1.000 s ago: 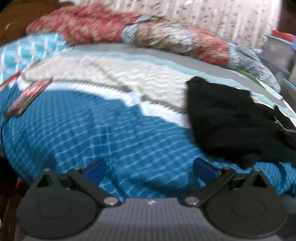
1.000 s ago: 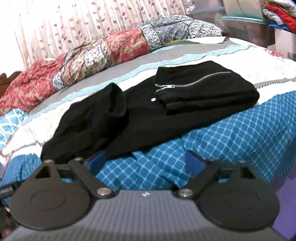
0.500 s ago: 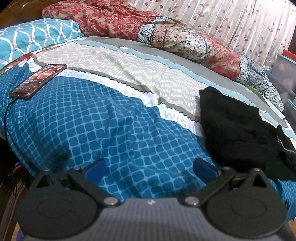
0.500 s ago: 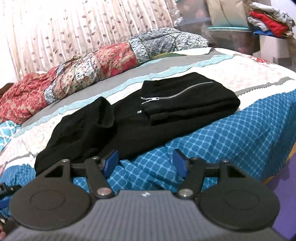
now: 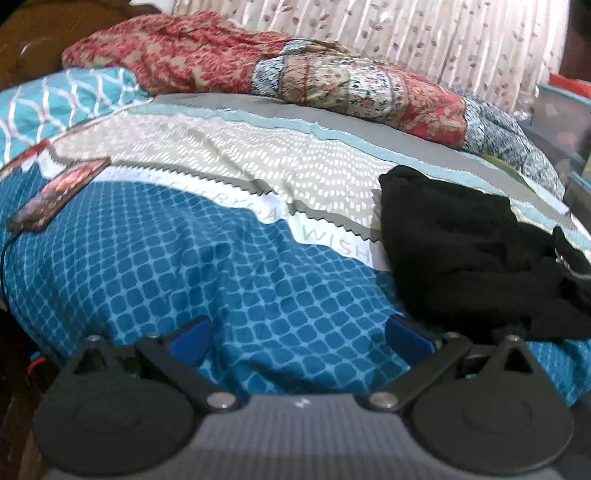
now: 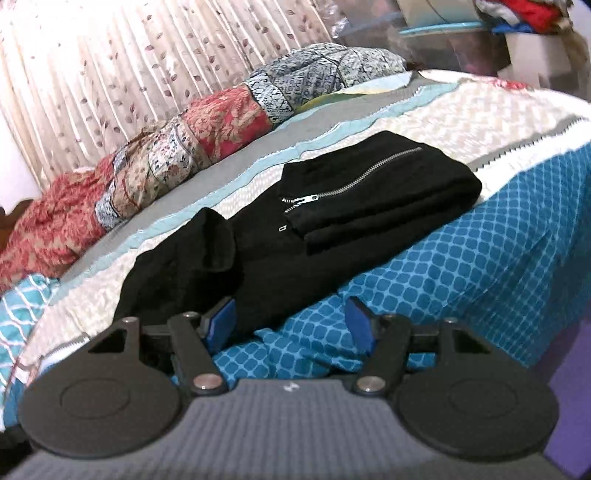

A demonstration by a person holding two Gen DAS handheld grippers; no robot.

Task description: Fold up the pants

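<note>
Black pants (image 6: 332, 221) with silver zippers lie partly folded on the bed's blue, white and grey cover (image 6: 498, 258). The zippered part is folded over at the right; a rumpled end lies at the left. In the left wrist view the pants (image 5: 461, 251) lie at the right. My left gripper (image 5: 297, 338) is open and empty, low over the blue cover, left of the pants. My right gripper (image 6: 291, 321) is open and empty, at the pants' near edge, its left fingertip (image 6: 221, 319) over the black cloth.
A phone (image 5: 55, 192) with a cable lies on the cover at the left. A red patterned quilt (image 5: 295, 70) runs along the far side before a curtain (image 6: 129, 66). Plastic bins with clothes (image 6: 517, 22) stand at the back right. A teal pillow (image 5: 55, 99) lies far left.
My right gripper's jaws have narrowed from wide open and it has moved closer to the pants' near edge. My left gripper has shifted view slightly, still wide open. The pants have not moved.
</note>
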